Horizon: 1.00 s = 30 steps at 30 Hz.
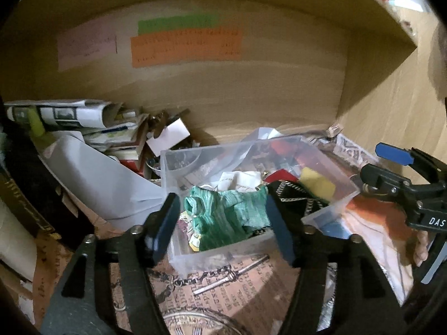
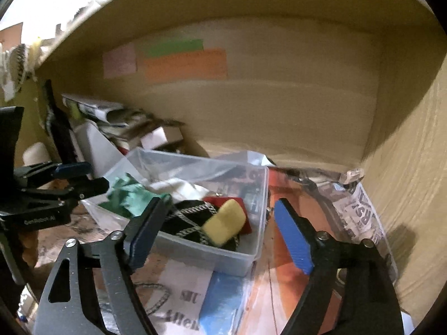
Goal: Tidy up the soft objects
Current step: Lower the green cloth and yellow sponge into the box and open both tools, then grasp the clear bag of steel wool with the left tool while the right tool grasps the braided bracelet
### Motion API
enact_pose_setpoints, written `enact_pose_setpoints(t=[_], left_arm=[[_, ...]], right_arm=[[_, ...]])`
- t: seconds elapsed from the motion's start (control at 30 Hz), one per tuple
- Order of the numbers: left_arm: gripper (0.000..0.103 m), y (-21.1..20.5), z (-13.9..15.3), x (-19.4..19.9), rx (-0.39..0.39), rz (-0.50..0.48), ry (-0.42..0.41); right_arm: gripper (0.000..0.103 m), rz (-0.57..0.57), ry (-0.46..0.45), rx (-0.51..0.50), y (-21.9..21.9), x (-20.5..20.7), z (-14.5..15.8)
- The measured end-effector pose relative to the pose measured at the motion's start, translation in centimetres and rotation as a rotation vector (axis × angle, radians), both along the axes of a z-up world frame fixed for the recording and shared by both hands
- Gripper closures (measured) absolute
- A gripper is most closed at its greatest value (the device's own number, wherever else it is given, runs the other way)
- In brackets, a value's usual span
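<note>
A clear plastic box (image 1: 329, 212) (image 2: 251, 254) sits on a shelf and holds soft things: a green cloth (image 1: 226, 217) (image 2: 125, 198), a white cloth (image 1: 240, 180) (image 2: 173, 187), a yellow sponge (image 1: 317, 184) (image 2: 223, 223), a red piece (image 1: 279, 176) (image 2: 220, 201) and a black quilted pouch with a chain (image 2: 190, 220). My left gripper (image 1: 223, 231) is open, its fingers on either side of the green cloth at the box's near end. My right gripper (image 2: 220, 240) is open and empty, just in front of the box; it also shows at the right of the left wrist view (image 1: 391, 164).
The shelf is a wooden alcove with coloured paper notes (image 1: 184, 44) on its back wall. Rolled newspapers, papers and small boxes (image 1: 92, 131) pile up at the left. Printed paper with a chain picture (image 1: 223, 279) lines the shelf. A side wall (image 2: 405, 181) closes the right.
</note>
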<state>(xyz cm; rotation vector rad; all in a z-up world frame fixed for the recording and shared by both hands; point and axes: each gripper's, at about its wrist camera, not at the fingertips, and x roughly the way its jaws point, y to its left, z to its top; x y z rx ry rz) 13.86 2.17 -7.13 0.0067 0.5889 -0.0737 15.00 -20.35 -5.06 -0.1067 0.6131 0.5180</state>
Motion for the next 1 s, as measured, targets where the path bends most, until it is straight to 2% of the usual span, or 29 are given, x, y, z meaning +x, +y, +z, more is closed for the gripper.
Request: enact_pose_setpoints(t=[0.13,0.2,0.43,0.73,1.0], left_arm=[[0.013,0.1,0.4,-2.0,-0.003,-0.005,-0.019],[0.011,0.1,0.2,-2.7,-0.012,-0.009,-0.010],[0.010,-0.9,-2.2,-4.8,0.003,-0.047,0.061],[0.010,-2.5,-6.3,-6.8,-0.045,-0.116,0.192],[0.009,-5.0,-8.8,-7.3,-0.083,-0.198,0.269]], right_arm=[[0.020,0.022,-0.002,0.024,-0.1,-1.5,0.4],[0.019,0.033,0.011,0.032,-0.1,-2.3,0.2],[0.019,0.060,0.104,0.054,-0.2,-4.8,-2.0],[0.019,0.053,0.241,0.068,0.0,-6.1,-6.0],[0.019,-0.006,0.272,0.091,-2.1,-6.6,-6.7]])
